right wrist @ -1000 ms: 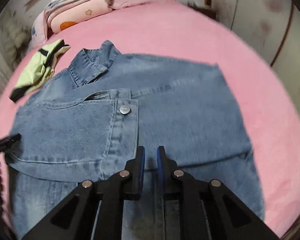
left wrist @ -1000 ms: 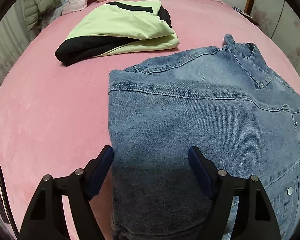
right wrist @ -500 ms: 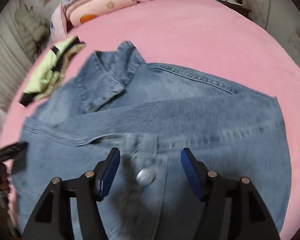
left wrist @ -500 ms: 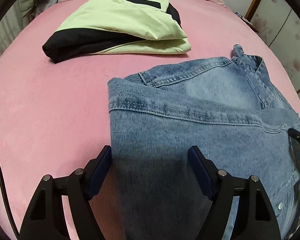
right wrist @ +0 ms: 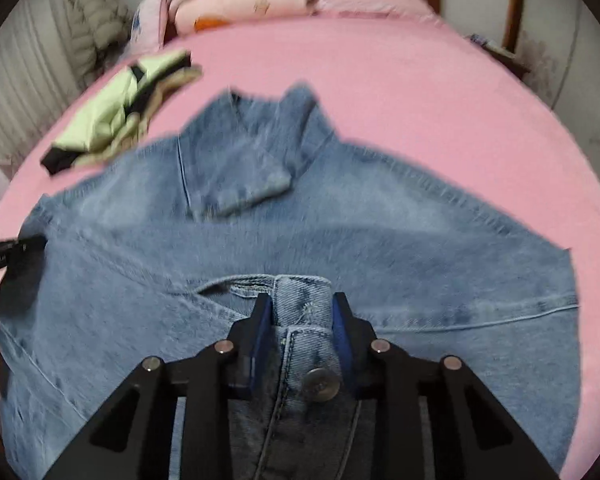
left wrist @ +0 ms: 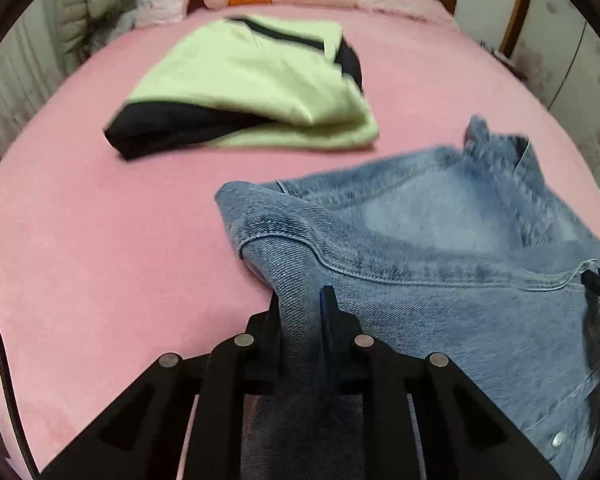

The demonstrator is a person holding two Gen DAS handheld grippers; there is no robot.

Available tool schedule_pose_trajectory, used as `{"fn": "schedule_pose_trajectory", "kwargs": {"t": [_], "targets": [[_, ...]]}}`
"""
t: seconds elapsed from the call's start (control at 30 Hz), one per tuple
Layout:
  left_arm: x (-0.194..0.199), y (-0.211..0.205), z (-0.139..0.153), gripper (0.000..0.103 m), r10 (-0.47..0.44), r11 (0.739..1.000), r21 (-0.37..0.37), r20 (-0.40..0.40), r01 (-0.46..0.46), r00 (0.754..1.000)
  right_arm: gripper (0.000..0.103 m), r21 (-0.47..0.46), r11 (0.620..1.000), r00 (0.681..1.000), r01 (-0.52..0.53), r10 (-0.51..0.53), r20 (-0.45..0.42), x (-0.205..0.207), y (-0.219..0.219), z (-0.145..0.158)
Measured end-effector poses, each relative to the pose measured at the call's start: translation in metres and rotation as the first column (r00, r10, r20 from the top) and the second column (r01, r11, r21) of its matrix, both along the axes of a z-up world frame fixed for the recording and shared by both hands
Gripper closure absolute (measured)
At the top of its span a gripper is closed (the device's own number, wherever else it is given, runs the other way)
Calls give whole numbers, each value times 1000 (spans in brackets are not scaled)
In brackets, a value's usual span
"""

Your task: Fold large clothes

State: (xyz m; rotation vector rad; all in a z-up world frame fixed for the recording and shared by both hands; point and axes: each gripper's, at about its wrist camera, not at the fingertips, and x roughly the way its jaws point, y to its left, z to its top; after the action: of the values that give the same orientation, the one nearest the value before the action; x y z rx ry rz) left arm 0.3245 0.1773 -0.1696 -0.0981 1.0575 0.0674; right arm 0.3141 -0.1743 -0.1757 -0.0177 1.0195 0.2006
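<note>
Two grippers, both on the denim jacket (right wrist: 380, 240), which lies spread on the pink bedsheet (left wrist: 80, 260). Left gripper (left wrist: 300, 304) is pinched tight on a bunched fold at the jacket's left edge; fabric runs down between the jaws toward the camera, jaws nearly together with only denim between. Right gripper (right wrist: 300, 312) is narrowed around the cuff/placket strip with the metal button (right wrist: 321, 385); blue pads (right wrist: 342, 332) press against either side of the strip, button sitting low between the jaws. Looks like a grip on the fabric.

Jacket collar (right wrist: 260, 152) points away toward the headboard, one collar flap folded over. In the left wrist view the jacket fills the right half, a seam running across it and a snap (left wrist: 557, 438) near the bottom right. Tip of the right gripper shows at the far right edge in that view; tip of the left gripper shows at the far left edge in the right wrist view.

Folded light-green and black garment (left wrist: 252, 92) rests on the sheet beyond the jacket, apart from it. Stacked pink bedding (right wrist: 240, 4) at the head of the bed, puffy coat (left wrist: 88, 12) hanging at left. Both views slightly motion-blurred.
</note>
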Motion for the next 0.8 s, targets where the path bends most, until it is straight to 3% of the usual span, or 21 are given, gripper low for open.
{"fn": "schedule_pose_trajectory", "kwargs": {"t": [0.17, 0.23, 0.37, 0.4, 0.43, 0.5, 0.6, 0.63, 0.8], "targets": [[6, -9, 1, 89, 31, 999, 20, 40, -32, 999, 73, -16, 998, 989, 58, -55, 137, 3, -8, 32], [10, -12, -11, 89, 43, 998, 53, 24, -44, 999, 73, -32, 997, 993, 66, -63, 102, 17, -5, 22], [10, -11, -30, 86, 42, 995, 94, 16, -43, 999, 72, -133, 990, 999, 50, -52, -10, 34, 7, -28], [10, -11, -32, 84, 36, 994, 107, 20, -38, 999, 69, -159, 986, 999, 50, -49, 8, 32, 10, -33], [9, -13, -33, 78, 28, 991, 131, 23, -30, 999, 67, -187, 981, 998, 58, -54, 30, 29, 12, -32], [8, -15, -31, 69, 18, 985, 169, 24, -21, 1000, 55, -219, 973, 997, 70, -63, 39, 26, 13, -26], [8, -10, -20, 28, 40, 980, 195, 4, -40, 999, 50, -249, 966, 998, 63, -55, 37, 19, 11, -17], [5, -7, -13, 23, 46, 982, 182, 8, -47, 999, 50, -263, 963, 998, 62, -53, 43, 14, 10, -11], [-12, -6, 21, 22, 51, 987, 151, 25, -54, 998, 50, -223, 973, 995, 56, -37, 88, -13, 4, 24]]}}
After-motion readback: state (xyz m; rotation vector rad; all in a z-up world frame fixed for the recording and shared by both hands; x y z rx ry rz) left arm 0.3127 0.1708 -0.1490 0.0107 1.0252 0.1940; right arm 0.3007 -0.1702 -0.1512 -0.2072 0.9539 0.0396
